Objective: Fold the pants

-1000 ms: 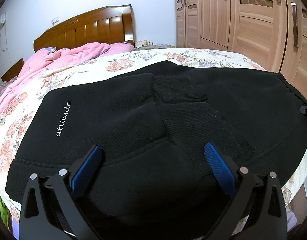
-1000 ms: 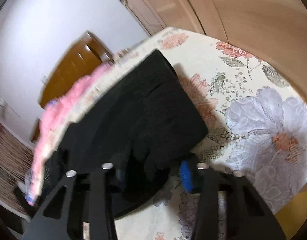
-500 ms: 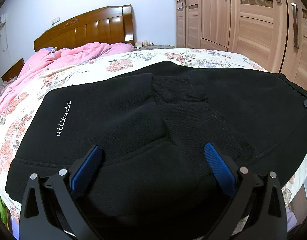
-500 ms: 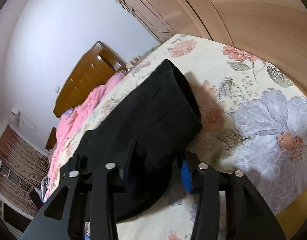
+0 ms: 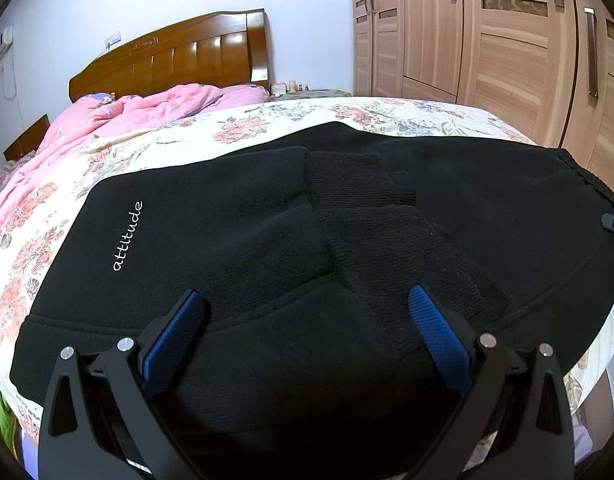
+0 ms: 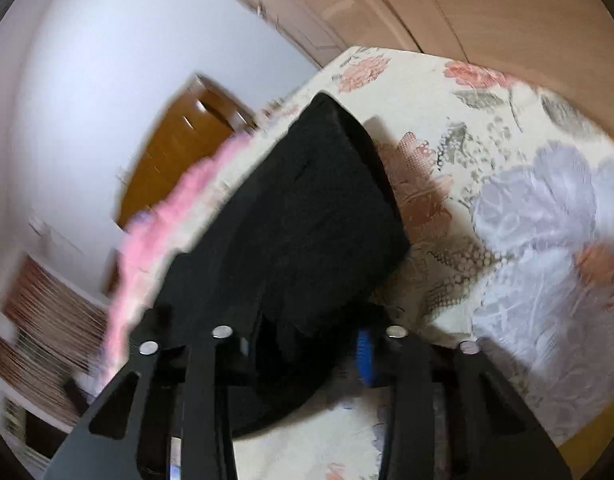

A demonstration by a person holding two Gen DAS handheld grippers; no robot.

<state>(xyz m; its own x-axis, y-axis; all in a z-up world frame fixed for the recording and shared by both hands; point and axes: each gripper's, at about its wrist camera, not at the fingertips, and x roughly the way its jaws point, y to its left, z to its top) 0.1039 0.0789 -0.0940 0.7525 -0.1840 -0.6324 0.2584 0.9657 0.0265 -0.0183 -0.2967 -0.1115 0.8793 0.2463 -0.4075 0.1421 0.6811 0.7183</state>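
Observation:
Black pants (image 5: 227, 240) with white "attitude" lettering lie folded across the floral bedsheet (image 5: 287, 120); the ribbed cuffs rest on top near the middle. My left gripper (image 5: 305, 294) hovers low over the near edge of the pants, its blue pads wide apart and open. In the blurred right wrist view, the right gripper (image 6: 305, 340) has the end of the pants (image 6: 315, 208) bunched between its blue pads. Its jaws are closing and the pads press on the fabric.
A pink quilt (image 5: 127, 120) is heaped by the wooden headboard (image 5: 179, 56) at the back left. Wooden wardrobe doors (image 5: 507, 60) stand along the right. The bed's corner and edge (image 6: 547, 420) lie just right of the right gripper.
The right gripper's jaws widened a little around the fabric and have narrowed again; its view has tilted and blurred. The left gripper and the pants under it look unchanged.

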